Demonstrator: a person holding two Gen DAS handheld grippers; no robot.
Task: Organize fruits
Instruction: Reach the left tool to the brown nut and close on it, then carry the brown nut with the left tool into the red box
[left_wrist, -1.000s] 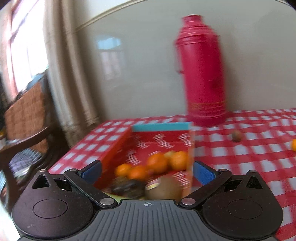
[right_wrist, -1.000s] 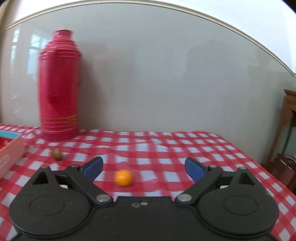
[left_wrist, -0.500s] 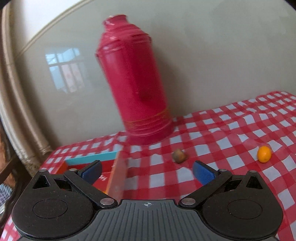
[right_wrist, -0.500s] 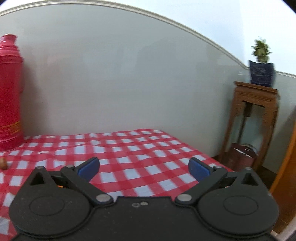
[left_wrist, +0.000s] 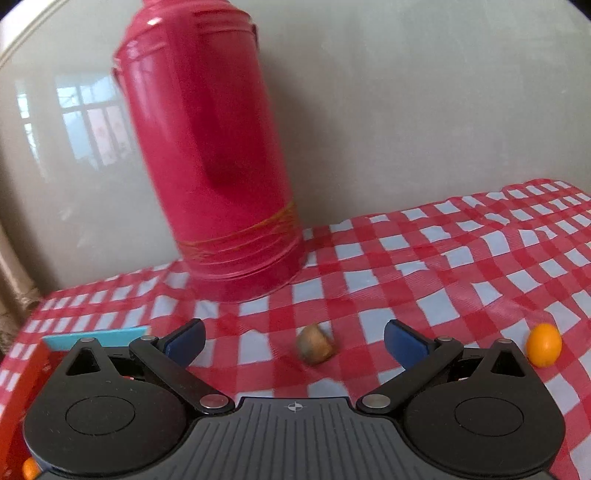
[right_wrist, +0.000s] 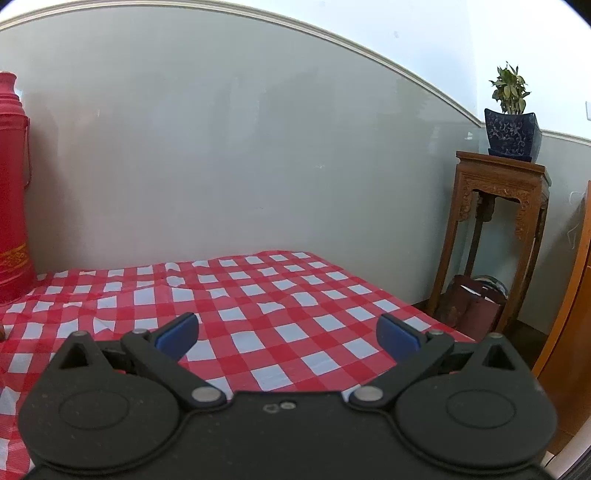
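In the left wrist view a small brown fruit (left_wrist: 316, 344) lies on the red-and-white checked tablecloth (left_wrist: 443, 266), just ahead of and between my open left gripper's (left_wrist: 293, 338) fingers, apart from them. A small orange (left_wrist: 543, 345) lies at the far right. The red fruit box (left_wrist: 33, 373) with a blue edge sits at the lower left, mostly hidden by the gripper body; one orange fruit (left_wrist: 29, 469) shows in it. In the right wrist view my right gripper (right_wrist: 286, 334) is open and empty over the cloth.
A tall red thermos (left_wrist: 210, 155) stands against the wall behind the brown fruit; it also shows at the left edge of the right wrist view (right_wrist: 11, 192). A wooden stand (right_wrist: 495, 236) with a potted plant (right_wrist: 511, 114) is beyond the table's right edge.
The left gripper has swung right from the fruit box and closed in on the brown fruit. The right gripper has turned right, away from the orange, toward the table's far corner.
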